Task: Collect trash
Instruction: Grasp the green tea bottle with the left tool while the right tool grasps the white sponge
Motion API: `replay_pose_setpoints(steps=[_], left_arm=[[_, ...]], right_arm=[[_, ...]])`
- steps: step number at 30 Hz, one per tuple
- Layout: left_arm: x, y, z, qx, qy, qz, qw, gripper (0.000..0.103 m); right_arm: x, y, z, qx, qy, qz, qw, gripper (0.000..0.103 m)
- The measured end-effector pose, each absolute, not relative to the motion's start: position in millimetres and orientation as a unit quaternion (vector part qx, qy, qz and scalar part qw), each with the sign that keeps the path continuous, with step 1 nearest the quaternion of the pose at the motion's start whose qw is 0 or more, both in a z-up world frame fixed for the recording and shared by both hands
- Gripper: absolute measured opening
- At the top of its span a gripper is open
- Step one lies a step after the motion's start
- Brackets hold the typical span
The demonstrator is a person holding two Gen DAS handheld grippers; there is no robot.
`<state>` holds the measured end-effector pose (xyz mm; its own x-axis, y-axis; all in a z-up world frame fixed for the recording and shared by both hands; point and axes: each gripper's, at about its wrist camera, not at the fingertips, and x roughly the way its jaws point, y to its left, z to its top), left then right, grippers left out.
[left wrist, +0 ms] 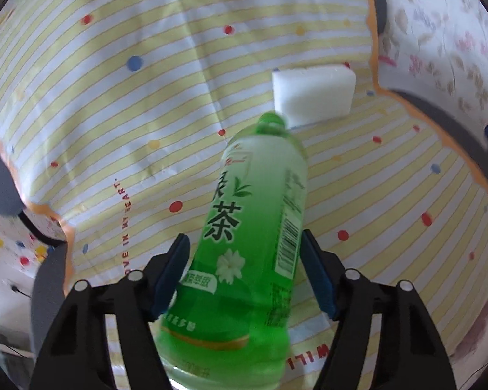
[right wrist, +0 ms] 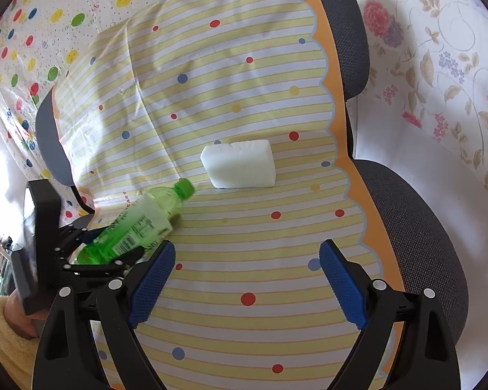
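- Left wrist view: the left gripper (left wrist: 244,266) was clamped on a green plastic tea bottle (left wrist: 253,243), both blue pads against its label; the cap pointed toward a white foam block (left wrist: 314,92) lying on a yellow-striped dotted cloth (left wrist: 114,97).
- Right wrist view: the right gripper (right wrist: 247,279) hovered with jaws wide apart and empty over the cloth; the bottle lay at its left, the block beyond.

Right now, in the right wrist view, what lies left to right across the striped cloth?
Left gripper around the green bottle → white foam block → cloth's orange scalloped edge → grey chair cushion.
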<state>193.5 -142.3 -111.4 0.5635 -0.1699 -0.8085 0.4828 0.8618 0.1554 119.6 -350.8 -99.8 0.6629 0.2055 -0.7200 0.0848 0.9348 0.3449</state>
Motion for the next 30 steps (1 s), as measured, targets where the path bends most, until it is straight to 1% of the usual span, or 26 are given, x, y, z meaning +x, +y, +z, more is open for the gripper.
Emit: replay_pose_setpoints(steps=[6, 10, 12, 20, 26, 30], left_arm=[[186.0, -98.3, -81.9, 0.080, 0.414, -0.167, 0.891, 0.056], [184.8, -82.9, -66.0, 0.048, 0.393, -0.159, 0.904, 0.056], [190.8, -79.8, -63.6, 0.043, 0.388, -0.157, 0.907, 0.056], [228.0, -79.1, -87.9, 0.030, 0.407, -0.129, 0.904, 0.057], [234.4, -78.3, -96.0, 0.033, 0.418, -0.140, 0.897, 0.057], [234.9, -76.7, -100.5, 0.042, 0.423, -0.136, 0.895, 0.057]], right_arm=[[150.7, -340.9, -111.6, 0.144, 0.410, 0.037, 0.900, 0.089], [183.0, -338.0, -122.9, 0.132, 0.410, 0.040, 0.902, 0.089], [203.4, -336.8, -127.9, 0.127, 0.408, 0.044, 0.903, 0.089], [267.6, -339.8, -145.1, 0.099, 0.408, 0.043, 0.907, 0.089], [299.1, -342.2, -150.3, 0.068, 0.387, 0.099, 0.914, 0.089], [310.2, -335.7, -157.2, 0.047, 0.405, 0.150, 0.901, 0.088]])
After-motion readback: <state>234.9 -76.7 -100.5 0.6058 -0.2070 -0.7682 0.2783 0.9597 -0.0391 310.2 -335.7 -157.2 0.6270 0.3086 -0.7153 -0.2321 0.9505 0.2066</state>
